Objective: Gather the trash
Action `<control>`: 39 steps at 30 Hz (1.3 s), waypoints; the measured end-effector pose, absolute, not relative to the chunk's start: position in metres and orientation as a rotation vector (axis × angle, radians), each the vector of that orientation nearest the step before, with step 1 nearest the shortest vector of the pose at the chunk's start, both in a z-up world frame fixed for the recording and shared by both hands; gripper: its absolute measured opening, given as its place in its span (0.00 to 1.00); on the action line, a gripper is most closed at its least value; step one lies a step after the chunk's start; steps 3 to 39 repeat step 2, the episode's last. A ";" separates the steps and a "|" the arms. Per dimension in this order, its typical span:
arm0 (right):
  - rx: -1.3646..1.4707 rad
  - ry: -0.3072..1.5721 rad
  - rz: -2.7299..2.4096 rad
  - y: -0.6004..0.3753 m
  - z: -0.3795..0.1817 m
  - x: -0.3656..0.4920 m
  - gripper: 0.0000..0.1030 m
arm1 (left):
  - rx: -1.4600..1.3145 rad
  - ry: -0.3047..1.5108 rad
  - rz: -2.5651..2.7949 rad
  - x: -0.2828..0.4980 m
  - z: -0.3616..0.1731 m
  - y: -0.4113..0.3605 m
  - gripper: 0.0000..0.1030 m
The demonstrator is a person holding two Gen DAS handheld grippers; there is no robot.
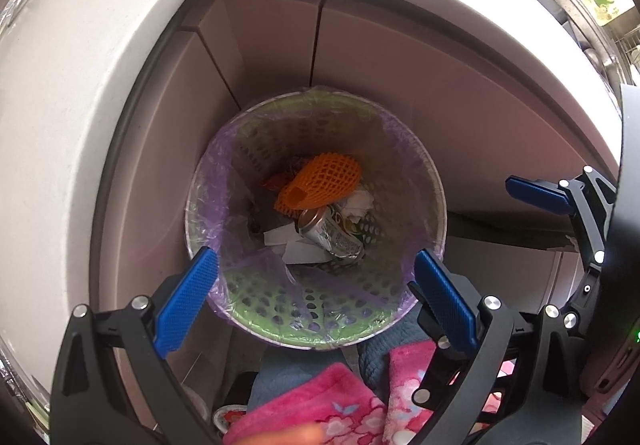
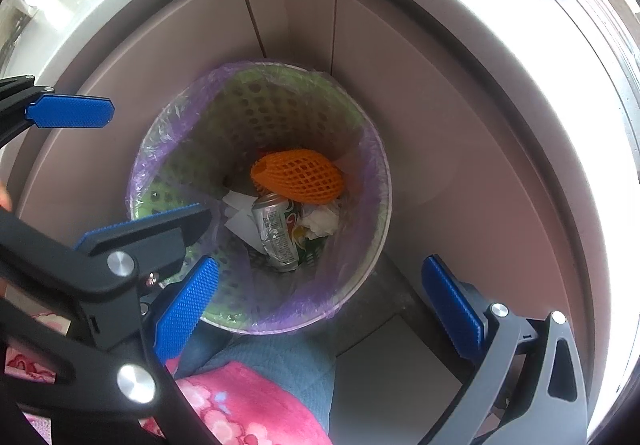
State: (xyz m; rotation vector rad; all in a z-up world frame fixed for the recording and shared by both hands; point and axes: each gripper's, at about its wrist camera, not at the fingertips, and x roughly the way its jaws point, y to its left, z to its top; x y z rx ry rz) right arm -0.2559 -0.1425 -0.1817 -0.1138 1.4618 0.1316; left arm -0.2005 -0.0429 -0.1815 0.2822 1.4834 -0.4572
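Left gripper (image 1: 316,287) hangs over the near rim of the green bin (image 1: 256,319), jaws spread wide, nothing held. Inside, on the purple liner (image 1: 218,161), left to right: white paper scraps (image 1: 294,243), orange foam net (image 1: 320,181), crushed can (image 1: 332,235), crumpled tissue (image 1: 360,203). Right gripper (image 2: 320,303) likewise released and empty above the bin's near-right rim. Trash looks deposited; collecting seems mostly done, though anything left outside the bin isn't visible.

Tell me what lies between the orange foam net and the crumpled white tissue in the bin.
Nothing separate shows between them. In the right wrist view the orange foam net overlaps the crumpled white tissue directly, with the crushed can beside the tissue, all inside the bin.
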 end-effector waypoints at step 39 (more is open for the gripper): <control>-0.114 1.462 0.131 -0.143 -0.182 -0.256 0.98 | 0.280 1.486 -0.458 -0.201 -0.182 -0.043 0.91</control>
